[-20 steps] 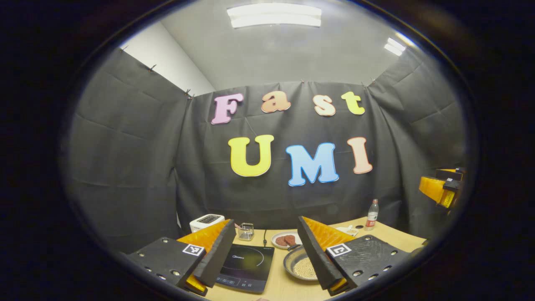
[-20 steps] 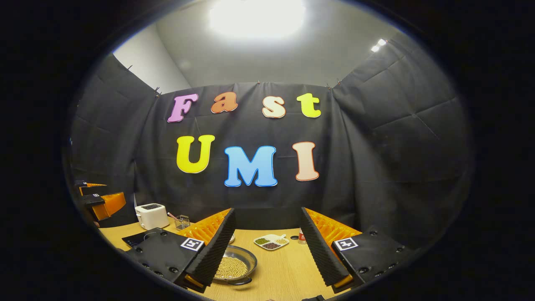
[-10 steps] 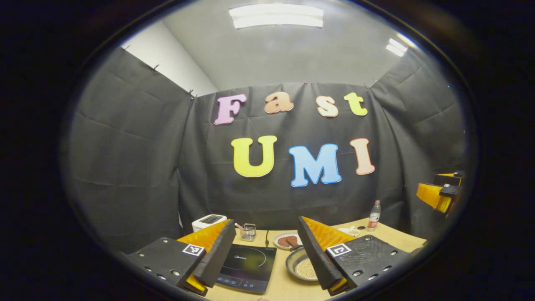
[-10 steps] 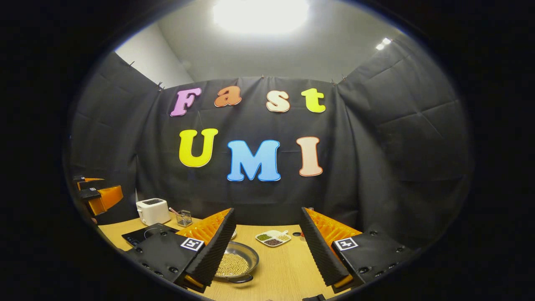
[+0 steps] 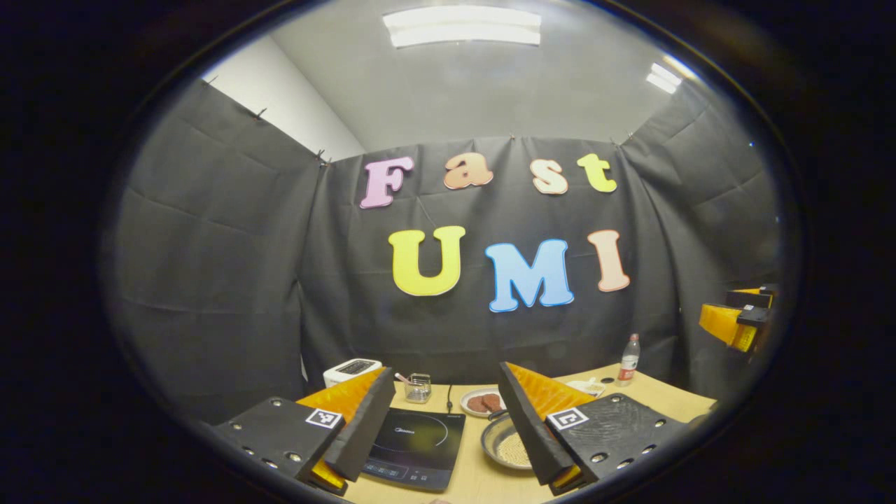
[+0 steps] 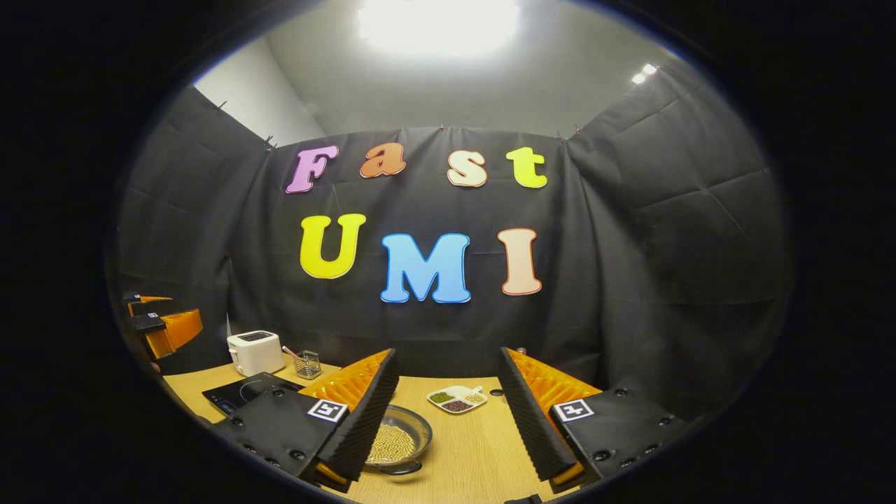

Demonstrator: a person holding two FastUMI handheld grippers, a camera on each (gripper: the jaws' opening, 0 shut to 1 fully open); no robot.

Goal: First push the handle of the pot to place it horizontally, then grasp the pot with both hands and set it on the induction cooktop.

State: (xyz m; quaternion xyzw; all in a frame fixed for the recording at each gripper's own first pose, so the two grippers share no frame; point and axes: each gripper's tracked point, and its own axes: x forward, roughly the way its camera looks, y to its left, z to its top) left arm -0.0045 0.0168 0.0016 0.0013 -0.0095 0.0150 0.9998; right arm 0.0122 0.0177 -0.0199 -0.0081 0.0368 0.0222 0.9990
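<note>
Looking along the left gripper (image 5: 448, 437), its 2 fingers stand spread wide above the wooden table (image 5: 672, 399), pinching nothing. Between them lies the induction cooktop (image 5: 416, 448), its left edge covered by the left finger. Just right of it sits the pot (image 5: 505, 448), holding pale beans and half hidden behind the right finger; its handle is hard to make out. Farther back stand a toaster (image 5: 350, 369), a small wire basket (image 5: 418, 387), a plate with dark patties (image 5: 480, 402) and a bottle (image 5: 628, 360). The right gripper (image 5: 738, 318) hangs at the far right edge.

In the right gripper view, the right gripper (image 6: 448, 420) is also spread and empty. The pot (image 6: 400, 442) sits near its left finger, partly covered, a dark handle stub pointing toward the camera. A divided dish (image 6: 457, 399) lies beyond; the cooktop (image 6: 234, 392), toaster (image 6: 255, 352) and left gripper (image 6: 164, 325) sit at left.
</note>
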